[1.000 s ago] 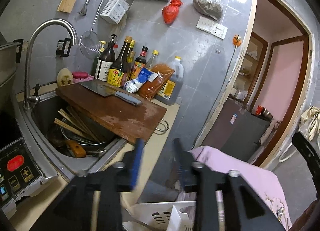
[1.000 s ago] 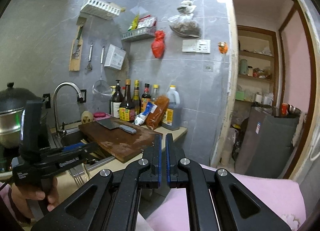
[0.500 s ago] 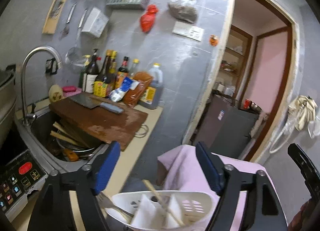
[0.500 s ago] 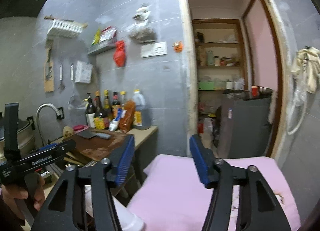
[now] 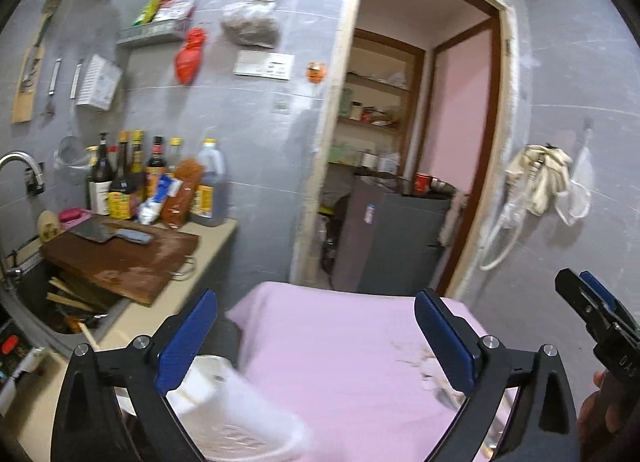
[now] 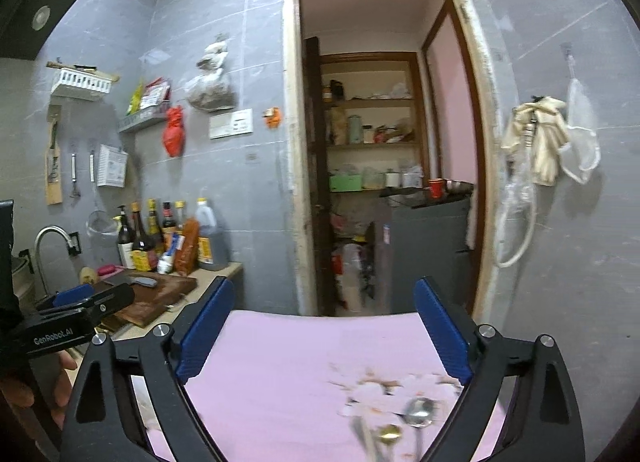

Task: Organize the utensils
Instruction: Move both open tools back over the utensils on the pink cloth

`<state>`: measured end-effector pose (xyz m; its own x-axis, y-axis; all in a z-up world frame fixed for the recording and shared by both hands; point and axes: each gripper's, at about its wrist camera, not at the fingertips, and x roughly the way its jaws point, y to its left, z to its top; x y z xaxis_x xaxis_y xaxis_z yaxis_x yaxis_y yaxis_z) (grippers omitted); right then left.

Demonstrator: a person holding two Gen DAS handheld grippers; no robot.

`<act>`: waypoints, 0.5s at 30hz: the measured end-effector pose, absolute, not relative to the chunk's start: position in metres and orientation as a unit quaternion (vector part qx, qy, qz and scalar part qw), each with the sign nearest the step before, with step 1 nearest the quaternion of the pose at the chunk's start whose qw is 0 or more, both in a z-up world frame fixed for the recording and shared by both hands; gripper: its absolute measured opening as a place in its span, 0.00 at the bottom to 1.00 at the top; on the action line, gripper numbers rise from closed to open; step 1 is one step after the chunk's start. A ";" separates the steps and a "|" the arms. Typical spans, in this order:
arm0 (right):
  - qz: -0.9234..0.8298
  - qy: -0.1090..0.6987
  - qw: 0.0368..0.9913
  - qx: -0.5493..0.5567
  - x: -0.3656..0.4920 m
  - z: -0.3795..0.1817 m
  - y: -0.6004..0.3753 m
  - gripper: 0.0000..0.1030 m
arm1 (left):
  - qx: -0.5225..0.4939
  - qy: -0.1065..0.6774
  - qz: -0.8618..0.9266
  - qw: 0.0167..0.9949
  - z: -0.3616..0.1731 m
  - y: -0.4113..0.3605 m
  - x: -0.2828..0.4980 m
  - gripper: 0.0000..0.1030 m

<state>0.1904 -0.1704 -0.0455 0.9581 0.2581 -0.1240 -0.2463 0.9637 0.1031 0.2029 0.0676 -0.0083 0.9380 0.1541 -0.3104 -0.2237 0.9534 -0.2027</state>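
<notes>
Right claw (image 6: 320, 332) wide apart over pink cloth (image 6: 300, 382) w/ spoons (image 6: 418, 413).

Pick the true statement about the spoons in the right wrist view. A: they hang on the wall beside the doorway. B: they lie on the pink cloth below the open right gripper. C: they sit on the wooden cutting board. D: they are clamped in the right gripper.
B: the spoons lie on the pink cloth, below the right gripper, whose blue pads stand wide apart around nothing.

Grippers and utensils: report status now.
Left gripper open, empty. Right gripper open, empty. Spoons on pink cloth below right fingers; white basket by left gripper. Nothing in the way.
</notes>
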 end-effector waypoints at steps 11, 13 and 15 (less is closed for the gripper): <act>0.083 0.096 0.991 0.044 0.194 -0.064 -0.245 0.87 | -0.099 0.177 0.036 0.979 -0.022 -0.014 0.228 0.97; 0.079 0.103 0.991 0.042 0.198 -0.070 -0.255 0.87 | -0.100 0.184 0.030 0.977 -0.026 -0.024 0.233 0.97; 0.076 0.111 0.990 0.041 0.202 -0.076 -0.266 0.87 | -0.098 0.193 0.026 0.976 -0.032 -0.034 0.238 0.97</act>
